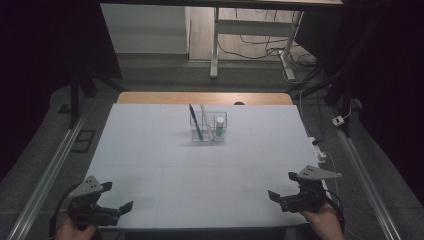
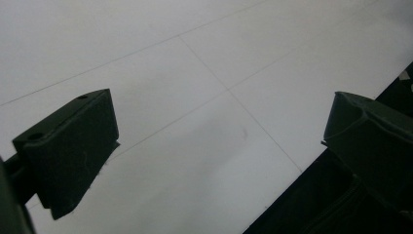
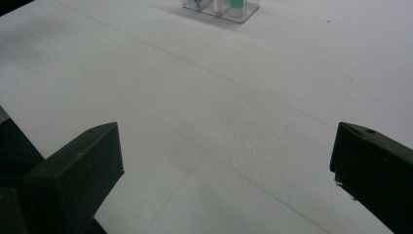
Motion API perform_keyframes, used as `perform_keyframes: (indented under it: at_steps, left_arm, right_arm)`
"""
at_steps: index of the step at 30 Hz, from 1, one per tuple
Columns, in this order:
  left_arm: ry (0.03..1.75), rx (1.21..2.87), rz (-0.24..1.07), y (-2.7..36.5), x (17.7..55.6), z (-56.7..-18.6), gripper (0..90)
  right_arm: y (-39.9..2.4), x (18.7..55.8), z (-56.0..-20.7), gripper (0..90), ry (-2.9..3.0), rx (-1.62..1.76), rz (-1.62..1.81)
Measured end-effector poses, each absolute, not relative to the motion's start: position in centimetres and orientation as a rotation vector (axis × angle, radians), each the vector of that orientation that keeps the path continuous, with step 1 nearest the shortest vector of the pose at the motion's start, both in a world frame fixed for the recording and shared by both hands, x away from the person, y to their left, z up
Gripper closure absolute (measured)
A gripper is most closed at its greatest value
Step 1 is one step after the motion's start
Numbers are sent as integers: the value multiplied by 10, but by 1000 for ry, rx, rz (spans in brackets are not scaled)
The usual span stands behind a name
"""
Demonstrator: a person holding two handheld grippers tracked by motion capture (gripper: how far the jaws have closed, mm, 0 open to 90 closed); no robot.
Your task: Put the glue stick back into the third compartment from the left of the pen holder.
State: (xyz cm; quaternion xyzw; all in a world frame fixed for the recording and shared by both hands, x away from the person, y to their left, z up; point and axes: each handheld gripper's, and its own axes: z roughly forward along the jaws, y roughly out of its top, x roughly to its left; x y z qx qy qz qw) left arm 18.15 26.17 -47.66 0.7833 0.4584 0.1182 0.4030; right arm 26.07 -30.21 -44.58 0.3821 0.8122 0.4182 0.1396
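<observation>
Nearest to the person, the left tongs [image 1: 119,196] rest at the near left corner of the bench [image 1: 150,165], held by a hand at the bottom edge of the high view. Their two black jaws stand wide apart and hold nothing; in the left gripper view the left tongs [image 2: 219,146] show bare white surface between the jaws, with the near edge of the bench running dark under the right jaw.

At the near right corner, the right tongs [image 1: 281,186] are also held low over the bench, with the grey three-cornered plate on top. Their jaws are spread wide and empty as well (the right gripper view shows the right tongs [image 3: 226,161] with white bench between the two jaws).

Farther away, near the middle of the far half of the bench, stands a clear organizer [image 1: 208,126]. It is well apart from both tongs. A blue pen [image 1: 195,121] leans inside its left part, and a small bottle [image 1: 220,127] with a white cap and green body stands upright in its right part. In the right gripper view the clear organizer [image 3: 221,8] sits at the top edge.
</observation>
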Motion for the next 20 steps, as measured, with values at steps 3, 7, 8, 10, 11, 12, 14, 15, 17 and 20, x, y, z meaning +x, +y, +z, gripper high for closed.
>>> perform_keyframes:
  at_steps: [3,7,8,10,11,12,14,15,17,20]
  left_arm:
    - [1159,1979,298,262,182,-477,0]
    - [1160,1978,298,262,182,-477,0]
    - [1160,1978,298,262,182,-477,0]
    - [1159,1979,297,262,182,-477,0]
    - [1161,1980,298,261,182,-477,0]
    - [1162,1979,300,262,181,-477,0]
    - [1163,1980,298,262,181,-477,0]
    - [1164,1980,298,262,181,-477,0]
    - [1165,1980,297,262,181,-477,0]
    - [1162,1977,294,262,182,-477,0]
  right_arm:
    - [-307,257,-448,0,2344,1117,1185]
    - [-312,253,-452,0,2353,1138,1154]
    - [-313,252,-453,0,2357,1143,1146]
    - [-314,250,-453,0,2356,1150,1137]
    - [-315,249,-453,0,2350,1153,1137]
    - [-316,249,-453,0,2349,1158,1129]
    - [-318,247,-453,0,2348,1181,1116]
    - [-319,246,-453,0,2345,1196,1106]
    - [-320,245,-453,0,2346,1218,1093]
    - [-322,245,-453,0,2354,1234,1076]
